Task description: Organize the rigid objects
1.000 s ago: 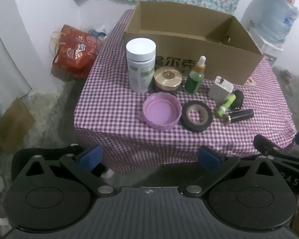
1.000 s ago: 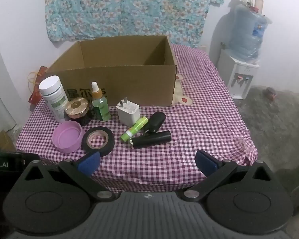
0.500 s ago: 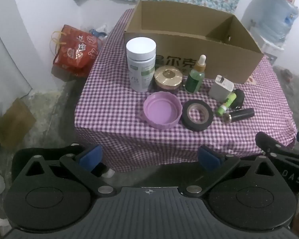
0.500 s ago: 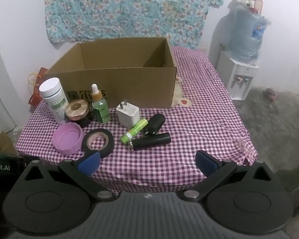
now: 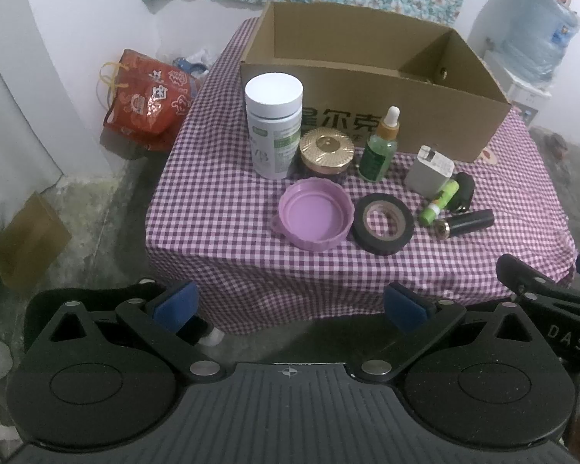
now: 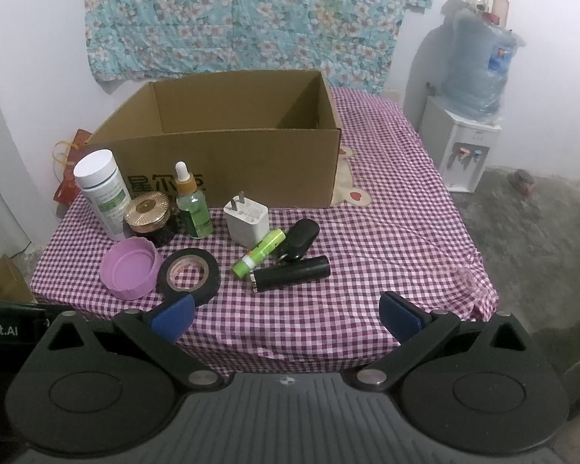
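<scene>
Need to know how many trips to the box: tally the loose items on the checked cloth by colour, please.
White: 2, bottle, charger
Green: 2, dropper bottle, tube
Black: 3, tape roll, cylinder, oval case
Gold: 1, jar
Purple: 1, lid
Total: 9

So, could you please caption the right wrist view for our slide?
Open right gripper faces small rigid items and an open cardboard box on a checked tablecloth.

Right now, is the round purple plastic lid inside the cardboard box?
No, the round purple plastic lid lies on the checkered tablecloth in front of the cardboard box.
</scene>
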`<action>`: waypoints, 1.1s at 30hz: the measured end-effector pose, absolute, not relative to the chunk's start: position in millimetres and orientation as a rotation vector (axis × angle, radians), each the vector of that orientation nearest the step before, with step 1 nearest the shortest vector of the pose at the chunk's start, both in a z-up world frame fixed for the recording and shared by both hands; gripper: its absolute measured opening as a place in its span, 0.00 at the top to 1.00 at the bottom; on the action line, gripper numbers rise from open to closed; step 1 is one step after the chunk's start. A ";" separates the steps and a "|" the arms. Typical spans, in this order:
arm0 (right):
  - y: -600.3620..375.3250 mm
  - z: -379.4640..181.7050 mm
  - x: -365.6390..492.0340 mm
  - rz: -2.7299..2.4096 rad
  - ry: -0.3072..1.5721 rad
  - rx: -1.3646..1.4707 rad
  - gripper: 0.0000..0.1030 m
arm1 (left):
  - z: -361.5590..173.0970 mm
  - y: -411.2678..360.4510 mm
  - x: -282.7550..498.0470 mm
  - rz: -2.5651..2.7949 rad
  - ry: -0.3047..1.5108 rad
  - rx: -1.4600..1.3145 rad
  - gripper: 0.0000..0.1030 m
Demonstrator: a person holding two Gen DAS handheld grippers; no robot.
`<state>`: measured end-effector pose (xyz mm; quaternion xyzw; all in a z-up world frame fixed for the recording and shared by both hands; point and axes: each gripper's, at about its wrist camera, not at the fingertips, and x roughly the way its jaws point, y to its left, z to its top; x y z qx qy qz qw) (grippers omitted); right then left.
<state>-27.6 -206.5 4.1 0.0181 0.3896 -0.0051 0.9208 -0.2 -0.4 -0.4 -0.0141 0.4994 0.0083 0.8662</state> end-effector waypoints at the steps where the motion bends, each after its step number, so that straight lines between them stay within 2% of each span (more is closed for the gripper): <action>1: -206.5 4.1 -27.6 -0.011 0.800 0.037 0.00 | -0.4 -0.5 -0.5 0.018 1.046 -0.029 0.00; 33: -207.2 6.0 -26.2 -0.011 0.803 0.036 0.00 | -0.3 1.1 -1.4 0.024 1.048 -0.020 0.00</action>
